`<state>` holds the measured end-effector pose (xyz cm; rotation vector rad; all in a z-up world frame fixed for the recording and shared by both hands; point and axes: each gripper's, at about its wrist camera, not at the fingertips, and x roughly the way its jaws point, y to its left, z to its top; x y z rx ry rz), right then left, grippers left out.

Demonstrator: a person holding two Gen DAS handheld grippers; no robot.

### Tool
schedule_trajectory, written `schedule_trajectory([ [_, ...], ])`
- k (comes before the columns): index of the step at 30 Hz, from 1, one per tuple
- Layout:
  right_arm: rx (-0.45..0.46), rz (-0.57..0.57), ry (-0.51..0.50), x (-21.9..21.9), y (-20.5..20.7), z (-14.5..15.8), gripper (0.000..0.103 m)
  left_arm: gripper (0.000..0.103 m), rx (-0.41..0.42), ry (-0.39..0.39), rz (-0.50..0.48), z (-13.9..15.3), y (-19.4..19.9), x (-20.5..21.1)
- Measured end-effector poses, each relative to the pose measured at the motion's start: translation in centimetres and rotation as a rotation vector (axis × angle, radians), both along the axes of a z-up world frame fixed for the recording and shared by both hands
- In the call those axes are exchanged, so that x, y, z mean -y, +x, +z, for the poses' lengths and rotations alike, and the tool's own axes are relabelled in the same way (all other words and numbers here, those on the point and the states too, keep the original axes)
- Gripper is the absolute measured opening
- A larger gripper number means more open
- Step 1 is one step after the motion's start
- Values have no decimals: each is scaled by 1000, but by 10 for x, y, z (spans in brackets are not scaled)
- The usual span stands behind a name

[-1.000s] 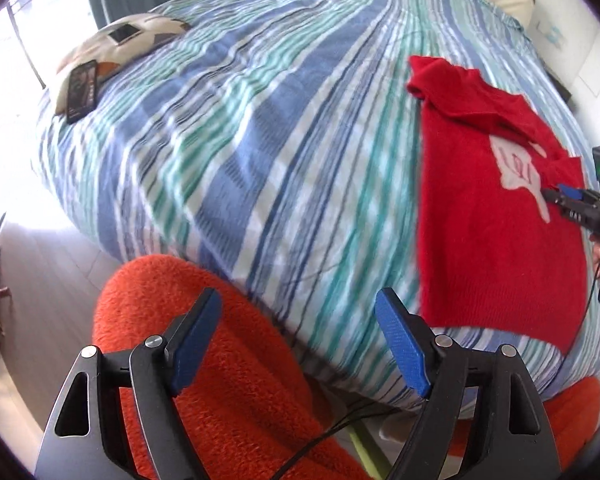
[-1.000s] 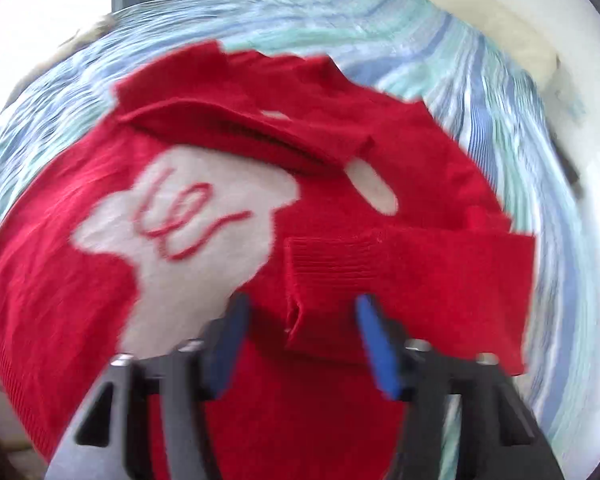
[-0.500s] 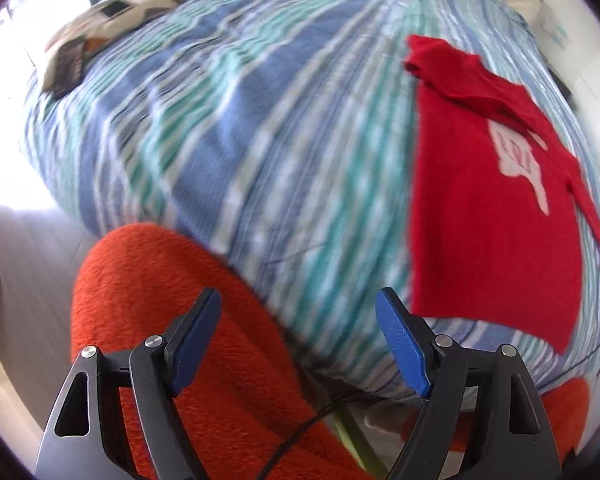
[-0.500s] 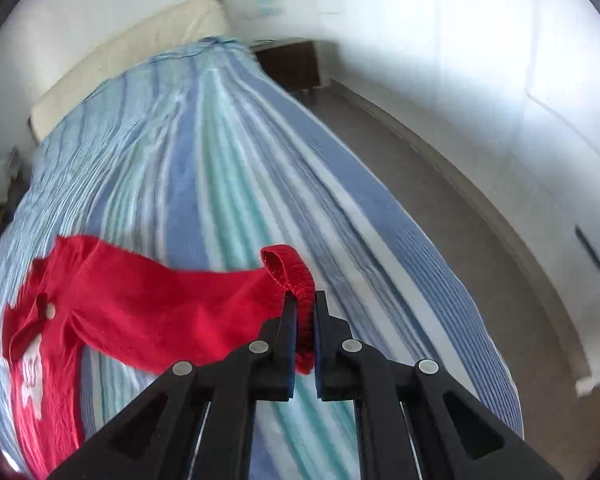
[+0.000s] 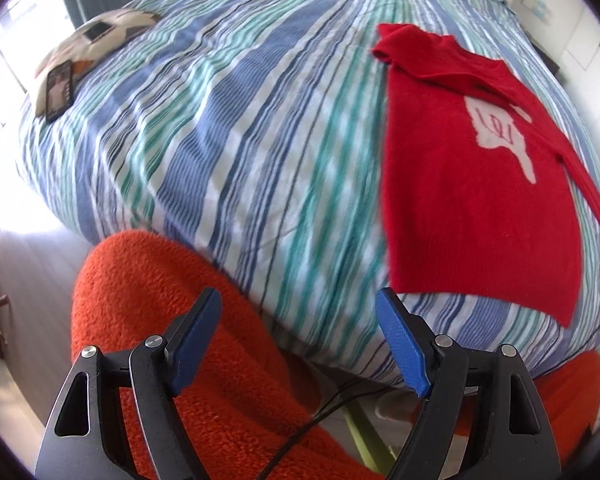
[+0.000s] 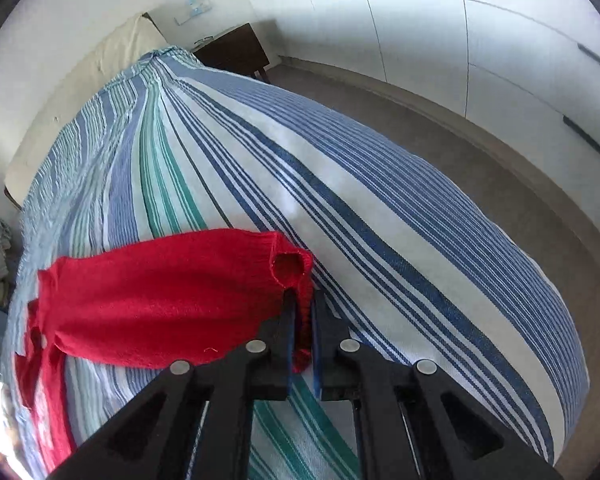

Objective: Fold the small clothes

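A small red sweater (image 5: 472, 200) with a white motif lies flat on the striped bed cover (image 5: 236, 120), to the right in the left wrist view. Its far sleeve is folded over the top; its other sleeve (image 5: 592, 192) stretches off to the right edge. My left gripper (image 5: 300, 336) is open and empty, held off the bed's near edge, left of the sweater's hem. My right gripper (image 6: 304, 316) is shut on the cuff of that red sleeve (image 6: 172, 292) and holds it stretched out above the bed cover (image 6: 340, 184).
An orange fleece-covered shape (image 5: 172, 320) sits under the left gripper, a cable across it. A patterned cushion with a dark phone (image 5: 60, 88) lies at the bed's far left. A dark nightstand (image 6: 232, 52), floor and white wall panels lie beyond the bed's right side.
My right gripper closed on the sleeve cuff and pulled the sleeve out sideways from the sweater. The left gripper stayed open and shifted only slightly.
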<state>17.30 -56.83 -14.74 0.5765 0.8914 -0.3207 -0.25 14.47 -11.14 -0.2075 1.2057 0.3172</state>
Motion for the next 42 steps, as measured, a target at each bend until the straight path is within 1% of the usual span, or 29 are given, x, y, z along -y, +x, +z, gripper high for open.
schedule_trajectory([
  [1,27,-7,52,8,-6,1,9,81,-2,0,9,-1,-2,-4],
  [2,26,-25,56,14,-13,6,9,81,-1,0,18,-2,-3,-8],
  [3,19,-40,37,16,-18,10,14,81,0,1,27,-2,-4,-11],
  [5,14,-51,-33,15,-24,23,16,81,1,-1,47,-3,-3,-17],
  [6,26,-44,-48,15,-25,28,18,81,5,-3,55,-3,-1,-18],
  [8,88,23,-51,3,-24,46,18,81,23,1,54,-1,7,-16],
  [10,117,106,-40,-14,-13,53,21,81,31,10,29,2,19,-7],
  [12,84,157,-78,-34,-3,50,38,81,57,15,-27,14,36,10],
  [13,32,169,-122,-42,4,43,50,81,80,17,-60,22,44,20],
  [15,-93,186,-196,-54,13,21,52,81,143,27,-144,45,61,42],
  [16,-113,195,-223,-59,12,13,52,82,176,39,-186,59,68,52],
  [17,-94,194,-249,-63,9,13,52,84,220,55,-238,75,77,64],
  [19,-74,192,-276,-73,-2,22,52,94,293,81,-313,100,91,78],
  [21,-15,227,-244,-84,-22,37,52,96,372,101,-392,125,111,91],
  [23,38,272,-244,-100,-47,54,52,98,413,98,-461,139,133,104],
  [24,58,297,-250,-111,-61,61,53,101,416,78,-515,140,150,113],
  [26,92,341,-258,-135,-93,69,57,102,349,47,-648,124,185,134],
  [27,103,355,-267,-148,-107,70,58,102,289,46,-712,106,208,148],
  [28,110,364,-279,-158,-121,72,58,101,238,56,-749,88,228,158],
  [29,113,368,-289,-170,-133,70,58,99,198,87,-763,69,246,168],
  [31,94,374,-330,-189,-148,67,58,84,146,177,-747,31,282,185],
  [33,97,388,-443,-206,-155,75,58,80,96,216,-749,-1,306,198],
  [35,113,424,-503,-217,-164,83,58,72,68,273,-744,-25,326,208],
  [36,111,452,-528,-224,-166,83,58,67,63,290,-737,-31,330,209],
  [38,110,486,-580,-234,-170,85,58,65,47,280,-714,-41,341,207],
  [39,125,491,-604,-238,-173,87,58,53,43,265,-699,-43,344,204],
  [40,142,494,-622,-240,-169,88,58,25,37,230,-687,-45,346,202],
  [41,165,493,-650,-243,-172,92,58,8,26,151,-675,-48,348,197],
  [42,180,493,-665,-245,-173,94,58,5,28,108,-656,-47,347,194],
])
